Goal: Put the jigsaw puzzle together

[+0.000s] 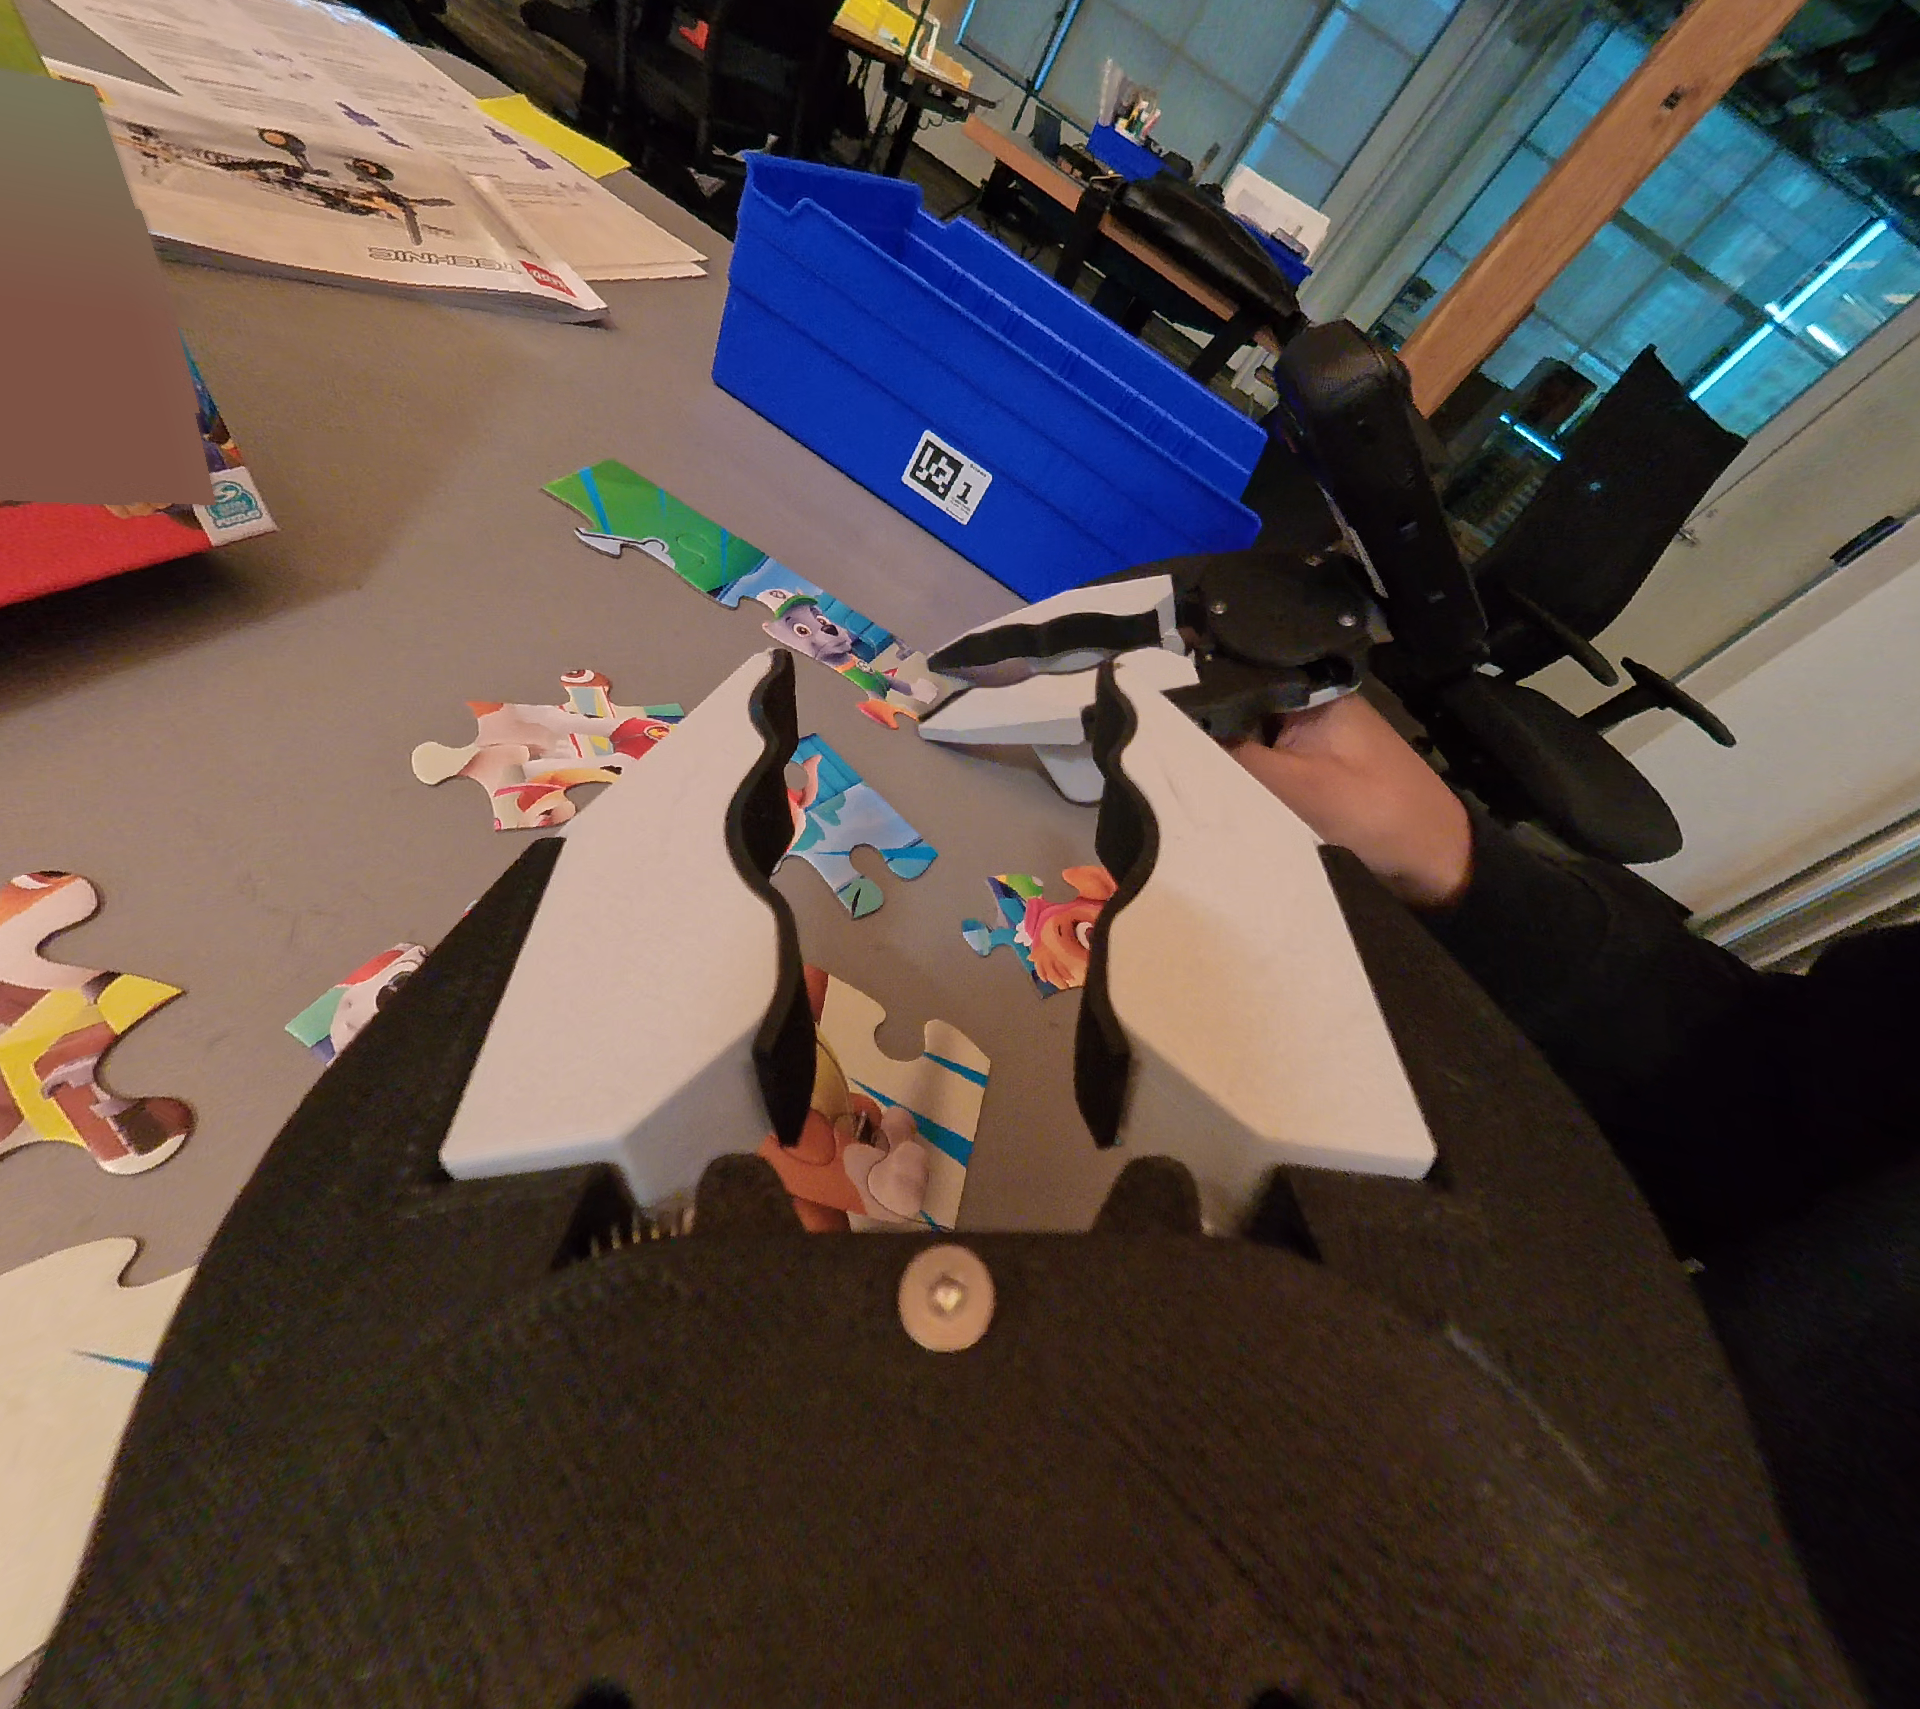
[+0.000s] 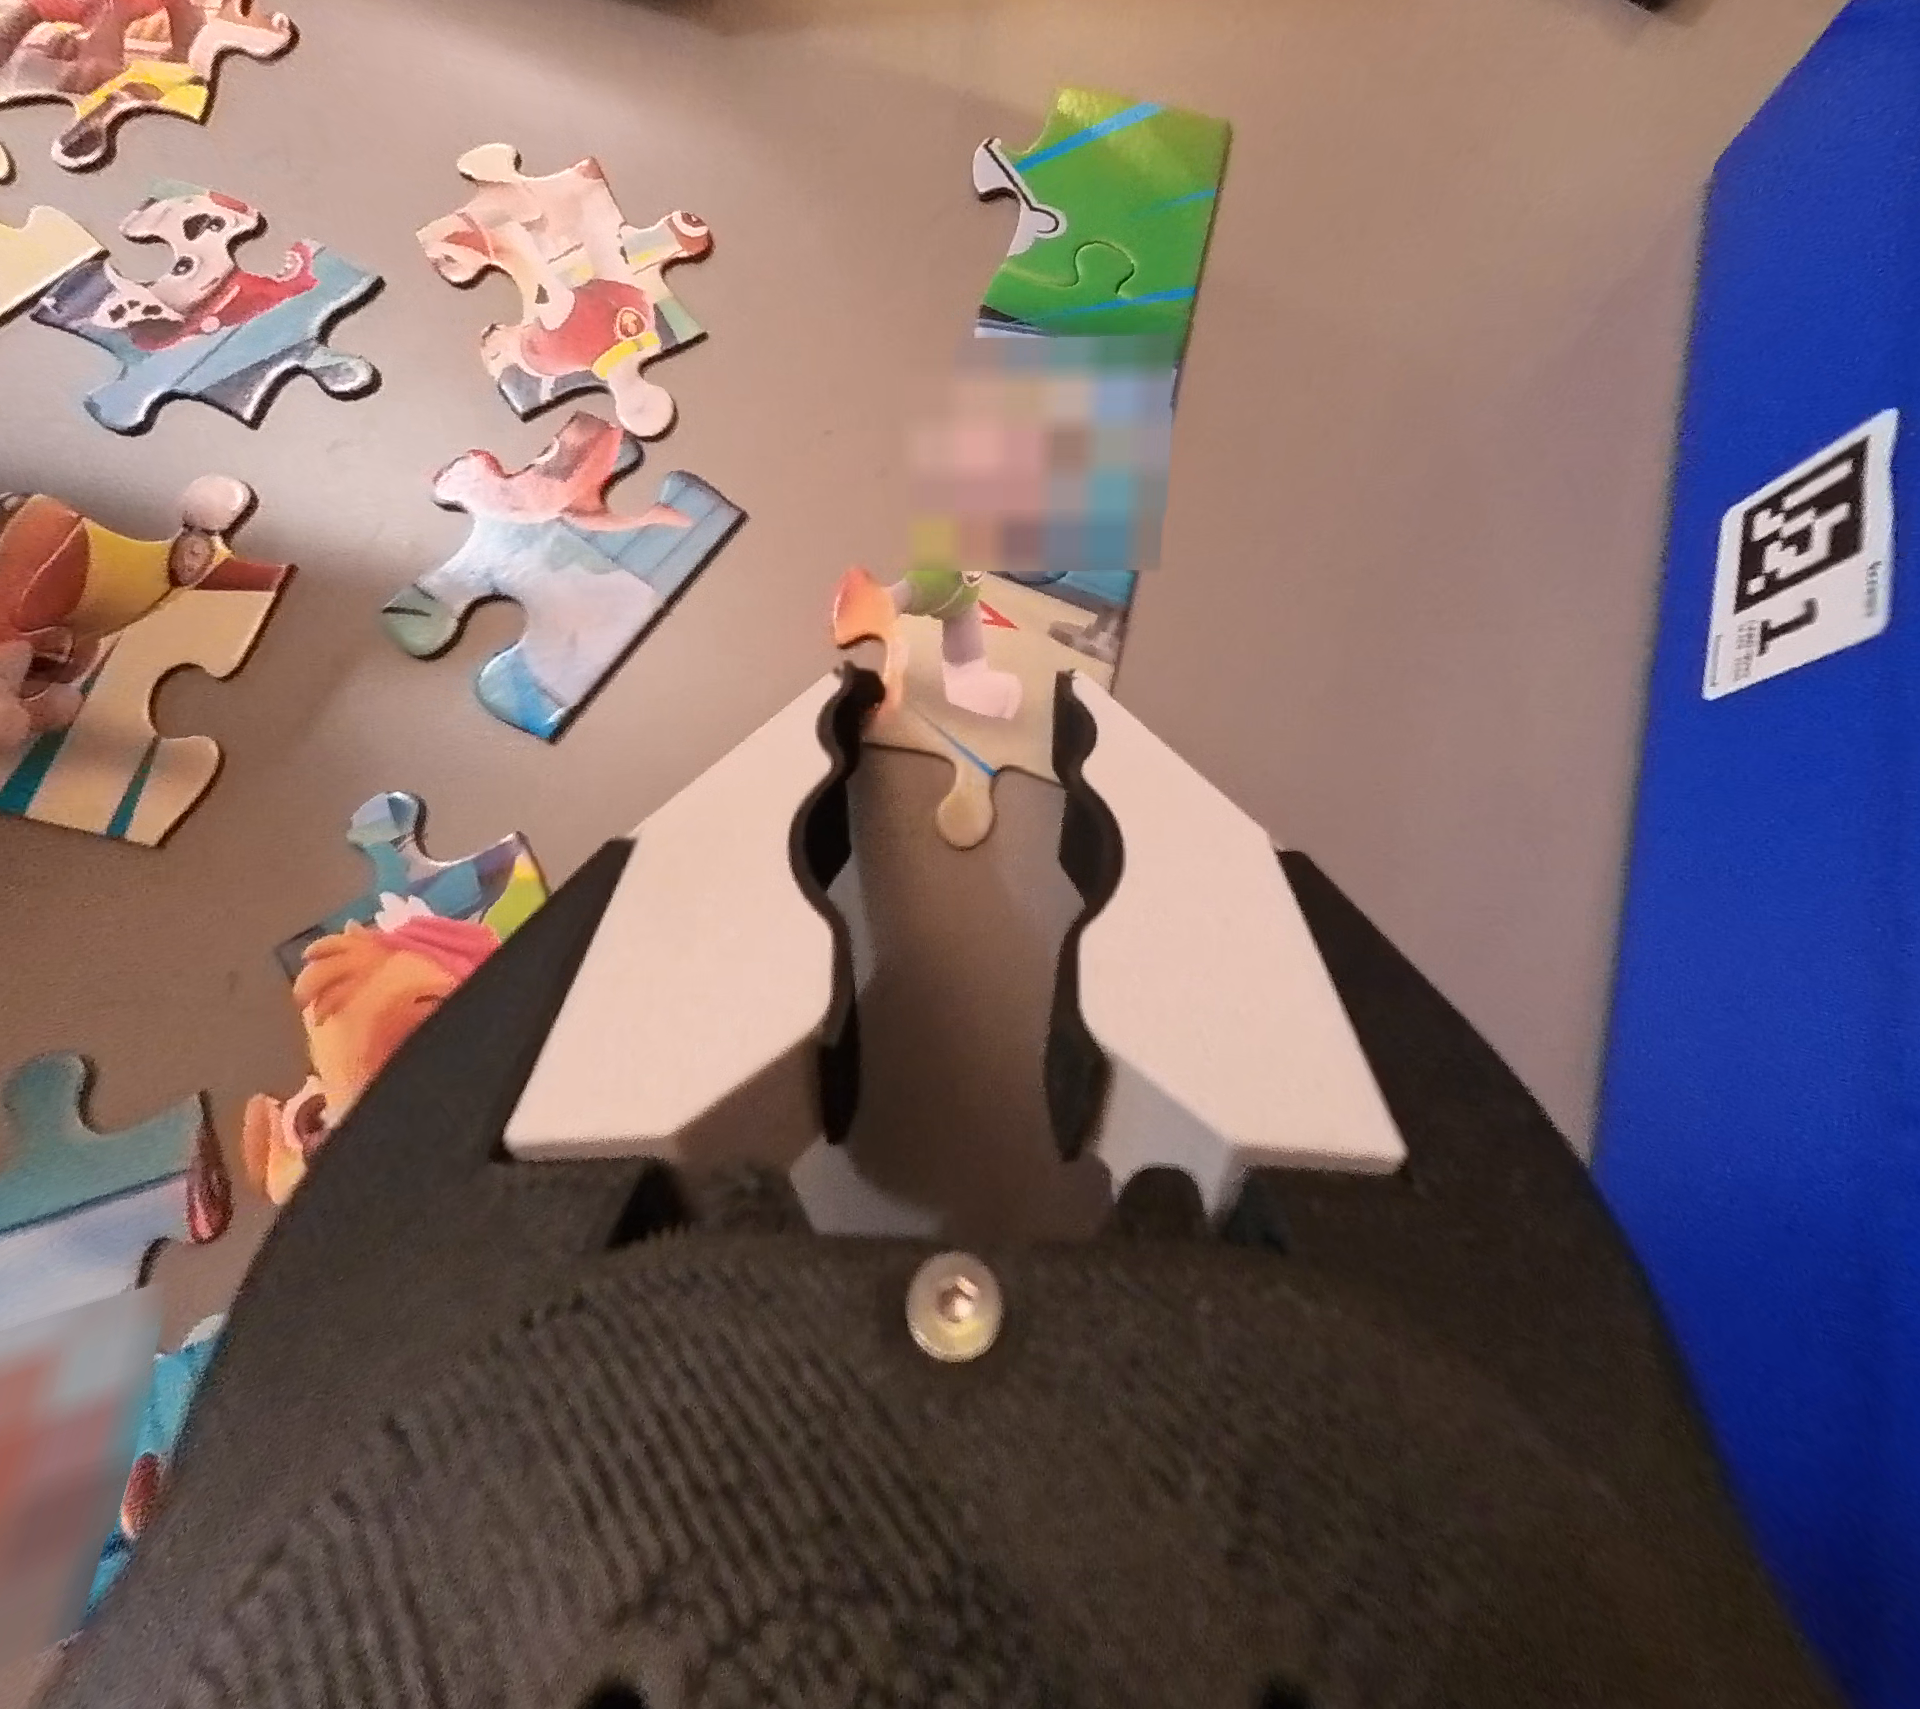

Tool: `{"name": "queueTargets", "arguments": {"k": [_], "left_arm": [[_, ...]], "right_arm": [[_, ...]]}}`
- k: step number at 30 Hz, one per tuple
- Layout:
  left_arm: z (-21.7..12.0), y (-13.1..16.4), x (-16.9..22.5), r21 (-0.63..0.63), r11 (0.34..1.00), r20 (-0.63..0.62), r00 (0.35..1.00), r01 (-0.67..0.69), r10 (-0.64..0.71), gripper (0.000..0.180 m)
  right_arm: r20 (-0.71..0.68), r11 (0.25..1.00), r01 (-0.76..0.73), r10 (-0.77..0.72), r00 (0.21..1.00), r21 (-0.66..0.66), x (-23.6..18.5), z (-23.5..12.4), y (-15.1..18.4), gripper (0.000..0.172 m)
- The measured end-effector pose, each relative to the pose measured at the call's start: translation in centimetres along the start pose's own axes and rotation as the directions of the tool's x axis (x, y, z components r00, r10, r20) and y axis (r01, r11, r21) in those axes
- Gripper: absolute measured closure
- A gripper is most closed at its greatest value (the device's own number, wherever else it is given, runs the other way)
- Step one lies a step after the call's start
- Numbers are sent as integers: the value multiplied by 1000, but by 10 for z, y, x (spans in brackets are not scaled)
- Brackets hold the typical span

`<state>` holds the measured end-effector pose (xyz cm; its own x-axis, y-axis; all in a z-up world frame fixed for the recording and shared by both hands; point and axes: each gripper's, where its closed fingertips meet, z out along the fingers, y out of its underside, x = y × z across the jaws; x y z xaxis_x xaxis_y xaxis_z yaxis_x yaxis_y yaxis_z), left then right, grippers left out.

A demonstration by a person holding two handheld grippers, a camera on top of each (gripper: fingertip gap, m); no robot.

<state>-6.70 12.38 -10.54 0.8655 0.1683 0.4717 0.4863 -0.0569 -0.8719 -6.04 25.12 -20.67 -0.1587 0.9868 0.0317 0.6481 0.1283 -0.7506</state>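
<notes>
The joined puzzle strip (image 2: 1081, 288) lies flat between your right gripper (image 2: 956, 693)'s parted jaws, loose puzzle pieces (image 2: 566, 288) still unjoined, left gripper (image 1: 940, 693) gaping empty.

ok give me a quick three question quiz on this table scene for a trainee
1. True or false: the blue bin bears a white tag.
2. What lies by the fingertips of the right hand-held gripper: A) a booklet, B) the joined puzzle strip, C) a cup?
3. Does the left hand-held gripper hold anything?

Key: 1 true. 2 B; the fingertips flank the strip's near end, and contact is unclear. 3 no, it is open above loose puzzle pieces.
</notes>
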Motion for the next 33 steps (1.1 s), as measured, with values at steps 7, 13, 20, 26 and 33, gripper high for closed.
{"name": "queueTargets", "arguments": {"k": [7,13,20,26,33], "left_arm": [[-1,-1,-3,7,1000,16,1000,-13,12,124],[-4,-5,-4,33,999,17,1000,3,-4,124],[-5,-5,-6,40,999,45,999,-33,31,125],[-5,-7,-7,50,997,58,997,-50,47,126],[-4,-4,-7,37,995,87,992,-93,90,127]], "right_arm": [[-32,999,-44,44,999,17,12,-10,3,132],[7,998,-70,70,998,2,3,-16,14,126],[31,998,-50,49,998,42,-5,-25,12,127],[-4,947,7,-6,1000,321,9,-58,-28,133],[-73,874,65,-34,997,481,15,-73,-40,138]]}}
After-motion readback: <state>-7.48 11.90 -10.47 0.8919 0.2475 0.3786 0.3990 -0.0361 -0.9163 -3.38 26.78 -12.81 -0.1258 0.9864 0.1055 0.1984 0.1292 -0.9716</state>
